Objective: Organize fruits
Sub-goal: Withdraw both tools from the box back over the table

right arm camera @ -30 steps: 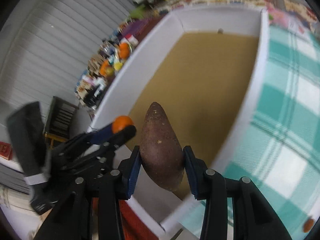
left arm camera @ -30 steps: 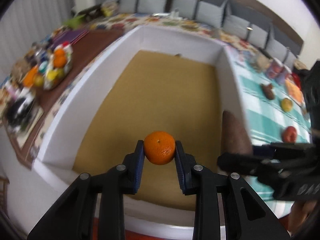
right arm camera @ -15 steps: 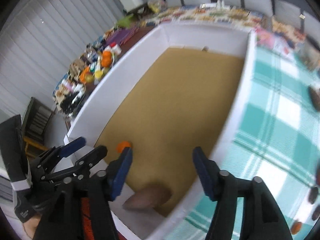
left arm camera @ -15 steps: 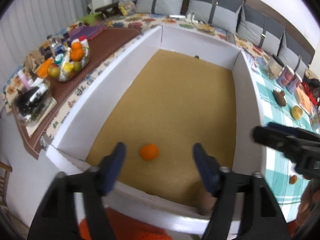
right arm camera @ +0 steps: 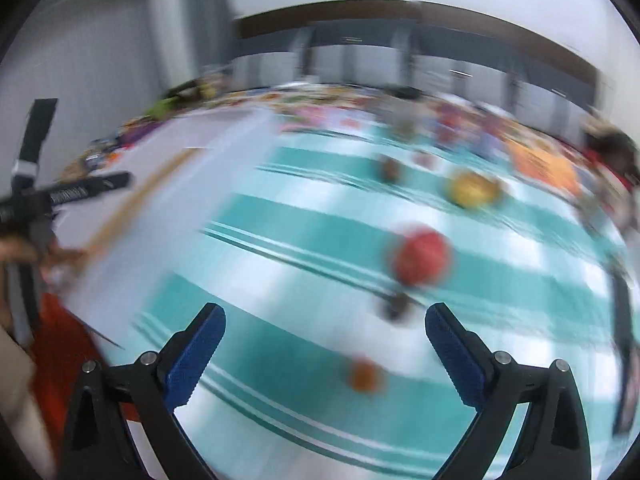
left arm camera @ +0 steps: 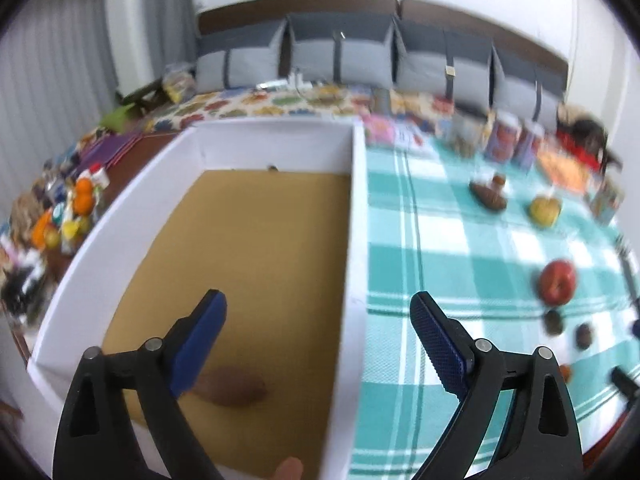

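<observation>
Both grippers, left (left arm camera: 318, 312) and right (right arm camera: 324, 326), were empty, jaws still opening. The apple (right arm camera: 422, 258) sat loose on the tablecloth (right arm camera: 280, 240); a rushed grab could've rolled it away.

My blue-padded black left gripper (left arm camera: 318, 322) hangs over the white-walled box with a tan floor (left arm camera: 356, 216), where a brown oblong fruit (left arm camera: 234, 386) lies. The teal-and-white checked cloth (left arm camera: 460, 248) carries a round red apple (left arm camera: 558, 281) and a yellow fruit (left arm camera: 545, 209). My right gripper (right arm camera: 325, 332) has the same blue pads.
</observation>
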